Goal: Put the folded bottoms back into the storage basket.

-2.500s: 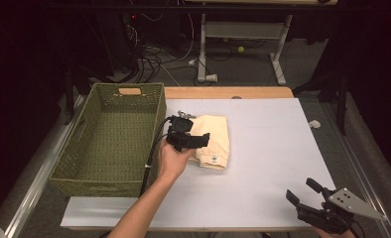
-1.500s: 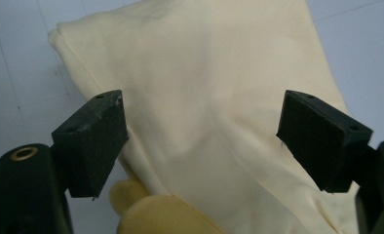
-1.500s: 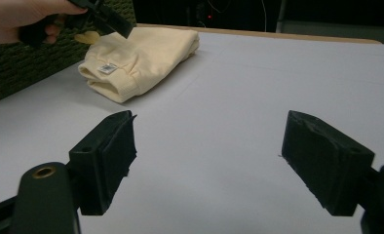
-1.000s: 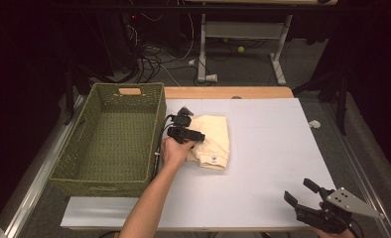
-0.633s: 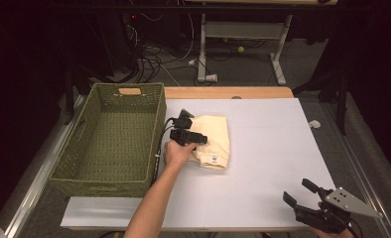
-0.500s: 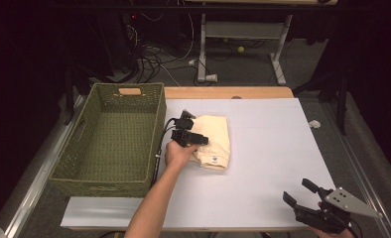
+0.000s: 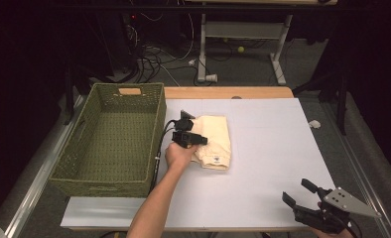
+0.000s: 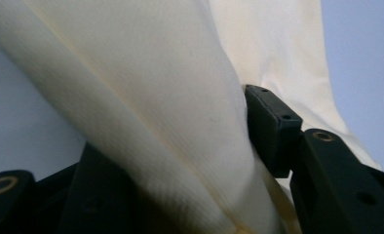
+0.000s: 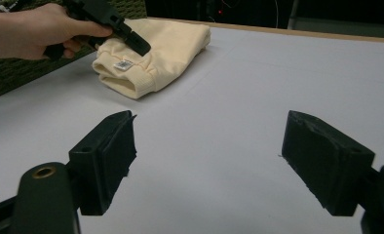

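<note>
A folded cream garment (image 7: 216,139) with a small label lies on the white table, just right of the basket. My left gripper (image 7: 196,140) is at the garment's left edge, held in a hand. Its jaws have just been closing, and in the left gripper view a thick fold of the cream garment (image 8: 180,87) is pinched between the black pads (image 8: 270,131). My right gripper (image 7: 297,194) hovers at the table's front right corner, open, with nothing between its fingers (image 9: 107,156). From there the garment (image 9: 170,46) and the left gripper (image 9: 131,41) show farther off.
A green woven basket (image 7: 101,186) stands at the table's left with nothing visible in it. White tabletop (image 7: 273,144) spreads between the garment and my right gripper. A wooden strip edges the far side, with cables and a desk frame on the floor beyond.
The left hand has edged slightly along the garment's left side and now sits still on it. The right gripper has barely shifted at the front right corner.
</note>
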`<control>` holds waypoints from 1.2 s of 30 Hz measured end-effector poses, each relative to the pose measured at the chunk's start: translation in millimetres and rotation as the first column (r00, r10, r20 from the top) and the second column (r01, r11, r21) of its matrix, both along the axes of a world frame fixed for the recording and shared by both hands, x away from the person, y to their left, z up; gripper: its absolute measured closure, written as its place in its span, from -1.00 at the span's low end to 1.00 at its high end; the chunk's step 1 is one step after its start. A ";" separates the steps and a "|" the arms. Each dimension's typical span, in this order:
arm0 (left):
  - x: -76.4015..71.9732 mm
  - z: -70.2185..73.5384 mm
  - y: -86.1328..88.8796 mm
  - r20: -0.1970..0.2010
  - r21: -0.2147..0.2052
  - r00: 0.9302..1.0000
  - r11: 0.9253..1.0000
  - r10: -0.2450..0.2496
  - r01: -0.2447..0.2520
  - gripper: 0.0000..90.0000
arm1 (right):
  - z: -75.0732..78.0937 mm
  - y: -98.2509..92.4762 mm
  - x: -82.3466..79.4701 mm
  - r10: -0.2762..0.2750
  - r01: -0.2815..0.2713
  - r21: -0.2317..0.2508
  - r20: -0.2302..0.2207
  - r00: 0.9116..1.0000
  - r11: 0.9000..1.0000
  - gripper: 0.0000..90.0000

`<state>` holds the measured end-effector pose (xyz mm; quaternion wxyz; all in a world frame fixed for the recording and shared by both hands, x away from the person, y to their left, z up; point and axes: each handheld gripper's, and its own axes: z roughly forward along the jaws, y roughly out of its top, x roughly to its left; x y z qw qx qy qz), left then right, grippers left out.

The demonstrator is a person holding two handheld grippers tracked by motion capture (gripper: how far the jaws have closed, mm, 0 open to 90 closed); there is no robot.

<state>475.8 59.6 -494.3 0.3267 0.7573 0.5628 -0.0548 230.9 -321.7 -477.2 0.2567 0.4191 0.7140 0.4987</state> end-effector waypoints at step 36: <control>-21.6 37.7 -17.3 0.109 0.034 0.989 0.995 -0.098 0.095 0.36 | -1.6 -1.2 1.9 -0.009 0.009 -0.002 -0.016 1.000 1.000 -0.53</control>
